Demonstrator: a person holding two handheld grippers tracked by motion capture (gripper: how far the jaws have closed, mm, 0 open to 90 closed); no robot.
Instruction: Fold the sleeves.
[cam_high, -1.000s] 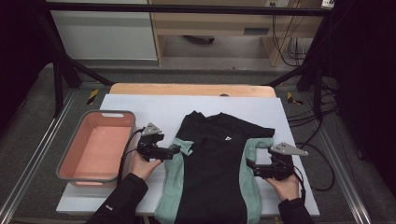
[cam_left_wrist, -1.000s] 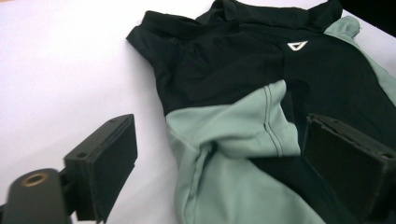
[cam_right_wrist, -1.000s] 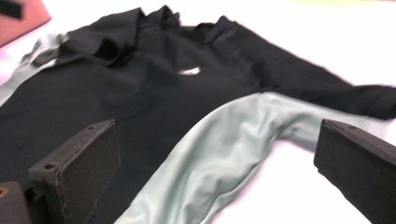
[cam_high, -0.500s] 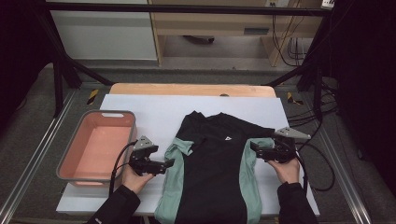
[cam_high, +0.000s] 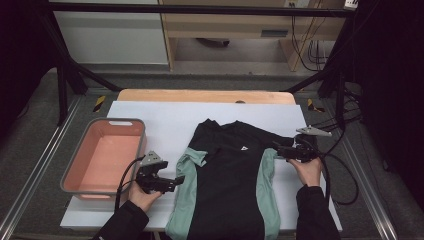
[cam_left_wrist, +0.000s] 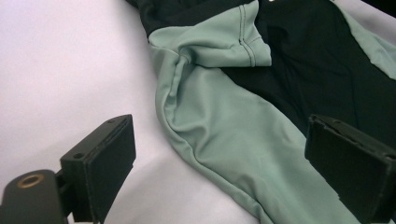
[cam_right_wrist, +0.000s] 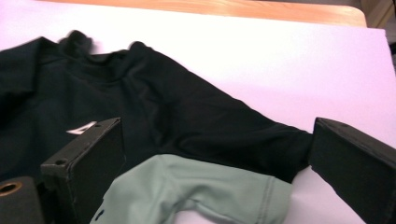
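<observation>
1 shirt (cam_high: 227, 175), 1 tub (cam_high: 102, 156), 2 grippers on worktop (cam_high: 165, 115).
Tub holds nothing. Left gripper (cam_high: 172, 181), right gripper (cam_high: 281, 150): fingers wide, gripping nothing, beside shirt sleeves.

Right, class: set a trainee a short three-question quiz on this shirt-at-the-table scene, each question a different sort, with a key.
1. True or false: the left gripper is shut on the shirt.
2. Which colour are the shirt's side panels? A red, B green, C white.
3. Fill in: the pink tray lies on the person's ____ side of the shirt.

Key
1. False: its jaws stand open at the shirt's green edge.
2. B.
3. Left.

Extra fact: the right gripper is open too, at the folded sleeve.
</observation>
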